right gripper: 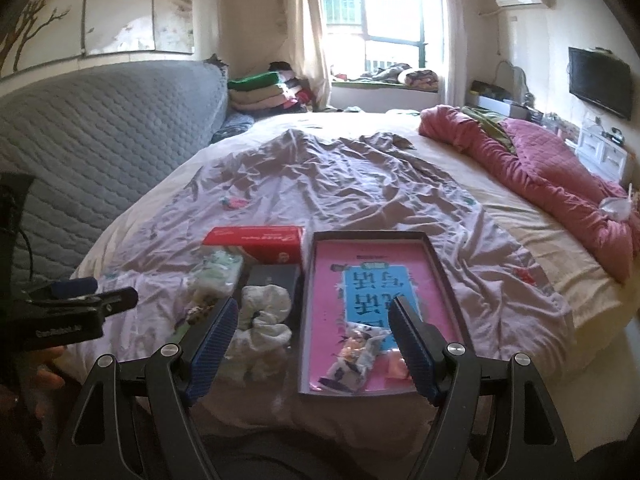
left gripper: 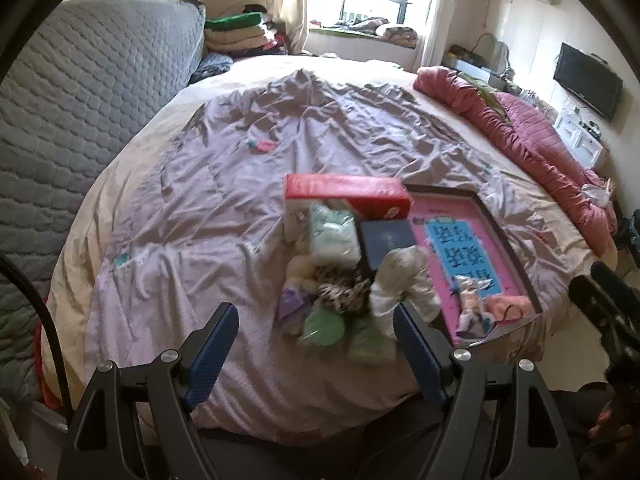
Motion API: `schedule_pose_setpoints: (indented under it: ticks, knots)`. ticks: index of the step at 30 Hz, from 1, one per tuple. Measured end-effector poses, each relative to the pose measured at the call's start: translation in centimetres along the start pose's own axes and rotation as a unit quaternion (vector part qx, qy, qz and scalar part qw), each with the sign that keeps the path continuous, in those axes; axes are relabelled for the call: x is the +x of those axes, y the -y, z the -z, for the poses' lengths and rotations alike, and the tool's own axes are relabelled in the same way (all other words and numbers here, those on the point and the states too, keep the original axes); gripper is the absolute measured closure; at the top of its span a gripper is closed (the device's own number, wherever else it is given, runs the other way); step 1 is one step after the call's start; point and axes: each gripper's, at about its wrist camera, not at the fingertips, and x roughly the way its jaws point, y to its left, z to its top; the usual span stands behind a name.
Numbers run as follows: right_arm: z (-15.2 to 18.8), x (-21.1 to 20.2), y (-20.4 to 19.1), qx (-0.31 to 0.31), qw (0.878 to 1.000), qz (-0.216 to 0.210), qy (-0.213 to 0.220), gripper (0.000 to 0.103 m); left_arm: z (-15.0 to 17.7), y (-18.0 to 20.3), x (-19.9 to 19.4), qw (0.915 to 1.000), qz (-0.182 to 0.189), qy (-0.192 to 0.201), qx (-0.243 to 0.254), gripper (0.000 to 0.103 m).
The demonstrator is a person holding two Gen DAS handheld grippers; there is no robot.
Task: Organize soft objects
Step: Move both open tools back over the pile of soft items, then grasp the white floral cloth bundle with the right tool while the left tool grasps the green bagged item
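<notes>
A pile of soft things lies on the lilac bedsheet (left gripper: 180, 240): a white cloth bundle (left gripper: 400, 280), a leopard-print piece (left gripper: 344, 294), a cream plush toy (left gripper: 304, 272), a green round item (left gripper: 324, 326) and a pale green pack (left gripper: 334, 236). Just short of this pile, my left gripper (left gripper: 315, 307) is open and holds nothing. The pink-lined tray (right gripper: 328, 280) holds a printed packet (right gripper: 352, 352) and a small pink item (right gripper: 394, 372). My right gripper (right gripper: 314, 300) is open and empty, between the white cloth bundle (right gripper: 264, 312) and the tray's near end.
A red box (left gripper: 348, 194) and a dark blue box (left gripper: 386, 240) lie behind the pile. A pink quilt (right gripper: 540, 168) runs along the bed's right side. The grey quilted headboard (left gripper: 92, 100) stands at left. Folded blankets (right gripper: 260, 92) are stacked in the far corner.
</notes>
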Motion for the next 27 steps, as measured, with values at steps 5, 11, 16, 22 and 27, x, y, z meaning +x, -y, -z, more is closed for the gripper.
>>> schedule_pose_setpoints:
  ticks: [5, 11, 16, 22, 27]
  knots:
    - [0.7, 1.1, -1.1, -0.010, 1.000, -0.008, -0.012, 0.024, 0.9, -1.2, 1.2, 0.9998, 0.000, -0.016, -0.010, 0.024]
    - [2.2, 2.9, -1.9, -0.016, 0.999, -0.017, -0.029, 0.024, 2.2, -1.9, 3.4, 0.9992, 0.000, -0.036, -0.017, 0.024]
    - [3.4, 4.3, -2.5, -0.023, 0.999, -0.027, -0.036, 0.024, 3.5, -1.9, 5.3, 0.9982, 0.012, -0.055, -0.021, 0.024]
    - [4.6, 6.8, -2.5, -0.003, 0.998, -0.037, -0.054, 0.024, 4.9, -1.9, 7.9, 0.9955, 0.043, -0.076, -0.037, 0.024]
    - [5.0, 9.0, -2.6, 0.005, 0.997, -0.036, -0.065, 0.024, 5.0, -2.2, 9.7, 0.9935, 0.056, -0.085, -0.051, 0.024]
